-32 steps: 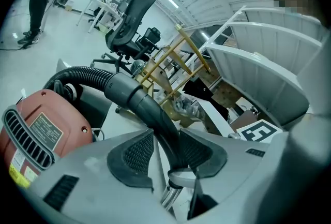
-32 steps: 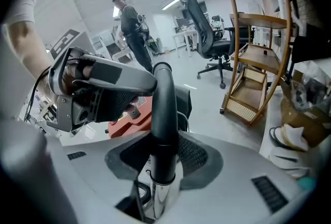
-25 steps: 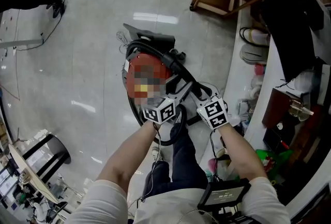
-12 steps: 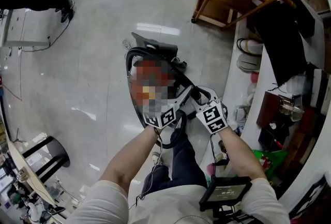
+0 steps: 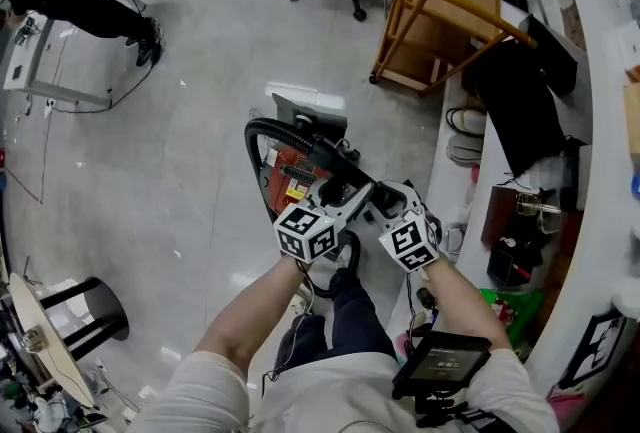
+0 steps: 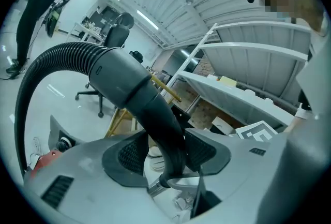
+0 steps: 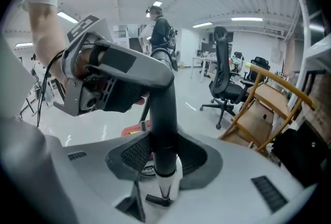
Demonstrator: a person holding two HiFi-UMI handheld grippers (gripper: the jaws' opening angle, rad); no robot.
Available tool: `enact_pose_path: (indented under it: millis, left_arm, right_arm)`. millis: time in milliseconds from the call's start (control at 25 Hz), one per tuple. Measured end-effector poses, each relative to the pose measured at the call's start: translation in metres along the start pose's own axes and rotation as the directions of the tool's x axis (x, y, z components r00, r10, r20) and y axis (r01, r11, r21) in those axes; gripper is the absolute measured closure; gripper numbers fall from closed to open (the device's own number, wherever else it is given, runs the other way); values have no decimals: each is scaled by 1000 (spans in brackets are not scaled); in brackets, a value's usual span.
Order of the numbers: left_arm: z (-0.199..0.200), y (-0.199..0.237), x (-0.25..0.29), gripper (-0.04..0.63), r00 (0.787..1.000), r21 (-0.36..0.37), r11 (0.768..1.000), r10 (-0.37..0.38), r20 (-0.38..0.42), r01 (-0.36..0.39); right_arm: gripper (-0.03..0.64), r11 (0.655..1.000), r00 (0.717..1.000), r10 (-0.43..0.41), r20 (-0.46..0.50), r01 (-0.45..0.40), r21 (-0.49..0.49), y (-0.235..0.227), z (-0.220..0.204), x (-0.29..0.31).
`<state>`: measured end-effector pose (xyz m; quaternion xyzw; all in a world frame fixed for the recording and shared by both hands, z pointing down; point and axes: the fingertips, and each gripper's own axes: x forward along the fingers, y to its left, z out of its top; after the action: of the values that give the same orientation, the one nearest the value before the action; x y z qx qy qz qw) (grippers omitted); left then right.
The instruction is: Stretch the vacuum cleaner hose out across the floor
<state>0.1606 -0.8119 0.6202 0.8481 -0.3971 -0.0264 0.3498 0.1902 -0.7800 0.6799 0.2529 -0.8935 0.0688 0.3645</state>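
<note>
Left gripper (image 6: pixel 166 151) clamps black rigid curved hose pipe (image 6: pixel 155 109) | right gripper (image 7: pixel 161 154) clamps same pipe just beside, likely to share the pull | black ribbed hose (image 5: pixel 254 133) loops ahead over red vacuum cleaner body (image 5: pixel 290 171), unstretched

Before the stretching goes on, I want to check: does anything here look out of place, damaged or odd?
Nothing looks spilled or damaged. The hose only arches in a tight loop over the red vacuum cleaner, not laid out, with the left tool and right tool both clamped on its rigid end.
</note>
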Motion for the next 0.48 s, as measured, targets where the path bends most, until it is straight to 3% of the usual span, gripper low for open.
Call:
enact_pose_path:
  millis: [480]
  left_arm:
    - [64, -79, -77, 397, 994, -3, 999, -38, 107, 38]
  right_arm:
    - [466, 993, 998, -39, 47, 44, -111, 43, 80, -91]
